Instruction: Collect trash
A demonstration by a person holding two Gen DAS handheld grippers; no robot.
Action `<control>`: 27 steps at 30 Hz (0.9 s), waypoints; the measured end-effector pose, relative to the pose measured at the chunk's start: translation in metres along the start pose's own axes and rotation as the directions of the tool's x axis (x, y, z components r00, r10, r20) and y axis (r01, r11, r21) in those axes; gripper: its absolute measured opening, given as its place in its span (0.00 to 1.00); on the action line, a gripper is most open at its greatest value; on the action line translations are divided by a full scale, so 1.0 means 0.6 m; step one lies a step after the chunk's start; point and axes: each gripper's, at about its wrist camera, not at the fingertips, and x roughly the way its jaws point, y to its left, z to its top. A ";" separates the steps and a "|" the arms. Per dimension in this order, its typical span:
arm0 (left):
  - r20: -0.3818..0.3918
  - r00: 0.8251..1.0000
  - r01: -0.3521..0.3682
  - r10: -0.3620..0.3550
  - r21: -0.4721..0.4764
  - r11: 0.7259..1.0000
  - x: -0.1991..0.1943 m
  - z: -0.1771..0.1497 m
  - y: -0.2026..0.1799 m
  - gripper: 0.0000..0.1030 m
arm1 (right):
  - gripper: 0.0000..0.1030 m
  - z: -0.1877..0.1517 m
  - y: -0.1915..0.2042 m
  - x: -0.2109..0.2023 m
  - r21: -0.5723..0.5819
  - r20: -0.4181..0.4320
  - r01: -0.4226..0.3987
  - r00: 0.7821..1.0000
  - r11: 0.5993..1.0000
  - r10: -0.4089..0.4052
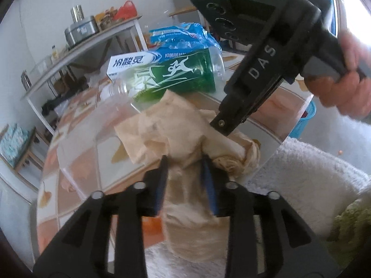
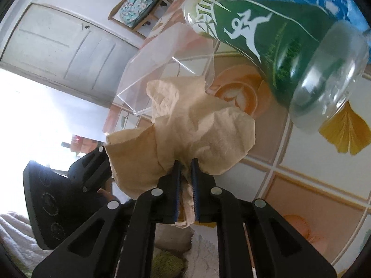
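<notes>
A crumpled beige paper napkin (image 2: 197,125) hangs at the near edge of the tiled table (image 2: 313,153), pinched in the right gripper (image 2: 185,162), whose fingers (image 2: 177,185) stand almost together with a twist of the paper squeezed between them. In the left wrist view the left gripper (image 1: 185,159) straddles a lower fold of the same napkin (image 1: 176,125); its fingers (image 1: 162,185) are partly open, and whether the pads press on the paper I cannot tell.

The napkin looks very light, soft and limp, so it should lift with no effort but will drape and may tear if the 2 grippers pull apart. A bunched, thick wad is likely the safest place to grip, not a loose single-ply corner.

Behind it lies an empty green-labelled plastic bottle (image 2: 273,37) on its side: light, smooth, likely to roll, best taken across the body. A clear plastic box (image 2: 162,62) sits just beside the napkin.
</notes>
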 end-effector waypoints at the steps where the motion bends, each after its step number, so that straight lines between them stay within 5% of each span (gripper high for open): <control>1: 0.004 1.000 0.003 -0.003 0.005 1.000 0.000 0.001 0.001 0.37 | 0.11 0.002 -0.004 0.001 0.014 -0.010 -0.014 1.000 1.000 0.014; 5: 0.038 0.998 0.045 -0.046 0.035 0.998 -0.011 0.001 -0.007 0.50 | 0.11 0.009 -0.017 0.003 0.053 -0.031 -0.051 0.998 0.997 0.052; 15: 0.043 0.996 0.074 -0.076 0.035 0.997 -0.002 0.006 -0.016 0.50 | 0.11 0.000 0.015 0.019 -0.012 -0.095 -0.061 0.994 0.998 0.059; 19: 0.044 0.994 0.097 -0.099 0.043 0.994 -0.005 0.004 -0.021 0.35 | 0.11 -0.006 0.026 0.019 -0.030 -0.107 -0.079 0.991 0.996 0.076; 25: 0.060 0.992 0.107 -0.110 0.048 0.993 -0.014 0.005 -0.029 0.25 | 0.11 -0.016 0.024 -0.006 -0.039 -0.095 -0.090 0.992 0.995 0.086; 27: 0.043 0.992 0.119 -0.120 0.032 0.992 -0.009 0.006 -0.028 0.13 | 0.12 -0.013 0.021 -0.024 -0.044 -0.073 -0.083 0.994 0.996 0.079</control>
